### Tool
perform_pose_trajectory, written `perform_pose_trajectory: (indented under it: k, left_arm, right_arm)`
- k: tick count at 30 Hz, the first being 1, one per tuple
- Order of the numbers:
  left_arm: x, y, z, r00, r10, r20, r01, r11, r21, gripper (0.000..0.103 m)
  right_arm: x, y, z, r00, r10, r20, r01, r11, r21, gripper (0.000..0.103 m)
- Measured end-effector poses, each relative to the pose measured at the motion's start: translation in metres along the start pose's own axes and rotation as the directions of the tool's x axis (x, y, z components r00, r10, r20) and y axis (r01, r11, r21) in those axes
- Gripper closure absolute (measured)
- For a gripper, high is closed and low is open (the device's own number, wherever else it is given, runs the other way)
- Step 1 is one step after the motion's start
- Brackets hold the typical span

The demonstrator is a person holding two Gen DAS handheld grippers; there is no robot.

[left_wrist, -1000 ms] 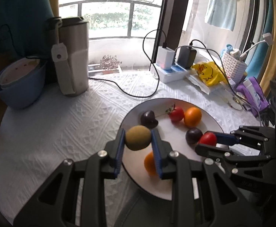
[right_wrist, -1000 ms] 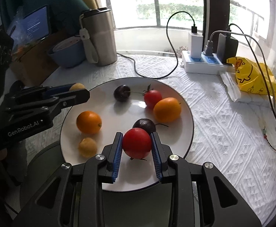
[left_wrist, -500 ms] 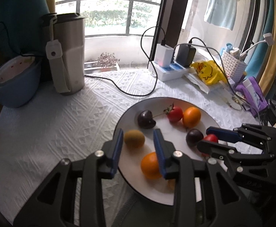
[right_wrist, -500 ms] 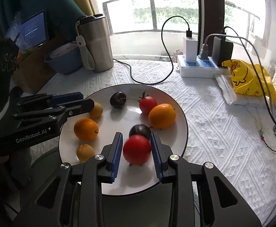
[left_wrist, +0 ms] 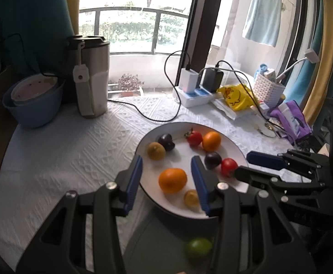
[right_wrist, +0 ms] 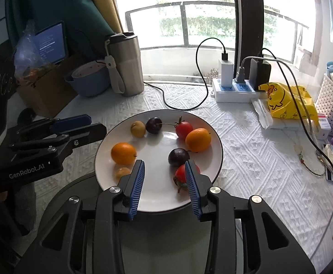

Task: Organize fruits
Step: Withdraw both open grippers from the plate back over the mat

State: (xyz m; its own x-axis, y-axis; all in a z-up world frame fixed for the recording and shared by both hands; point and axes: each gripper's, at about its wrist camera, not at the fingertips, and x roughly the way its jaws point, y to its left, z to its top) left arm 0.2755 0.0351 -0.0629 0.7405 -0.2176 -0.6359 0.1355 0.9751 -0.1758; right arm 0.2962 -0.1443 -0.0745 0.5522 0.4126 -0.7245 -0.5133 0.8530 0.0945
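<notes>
A white plate (right_wrist: 219, 146) on the white cloth holds several fruits. A brownish fruit (left_wrist: 156, 151) lies at its left beside a dark cherry (left_wrist: 166, 141). An orange (left_wrist: 172, 180) and a small yellow fruit (left_wrist: 191, 198) lie nearer. My left gripper (left_wrist: 167, 162) hangs above the plate's near left, jaws opening, gripping nothing. A red tomato (right_wrist: 180, 175) rests on the plate against the inner side of the right finger of my right gripper (right_wrist: 164, 164), whose jaws are opening off it. Each gripper shows in the other view: the right gripper (left_wrist: 243, 164), the left gripper (right_wrist: 97, 123).
A steel tumbler (left_wrist: 91, 77) and a blue bowl (left_wrist: 33, 105) stand at the back left. A power strip (right_wrist: 235, 91) with chargers and cables, a yellow bag (right_wrist: 285, 102) and a white basket (right_wrist: 331, 107) crowd the back right. A green fruit (left_wrist: 199, 247) lies on a dark surface below the plate.
The left gripper let go of the brownish fruit, which now lies on the plate. The right gripper let go of the red tomato. Both grippers drew back and rose.
</notes>
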Motion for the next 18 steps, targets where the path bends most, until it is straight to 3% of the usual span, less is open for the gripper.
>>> perform_pose_trajectory:
  k: [18]
  left_arm:
    - [-0.049,-0.013,-0.043,1.000,-0.016,0.014,0.017,1.000,-0.007,0.057]
  right_arm:
    - [-0.035,0.026,-0.027,1.000,0.002,0.013,-0.001,1.000,-0.016,0.064]
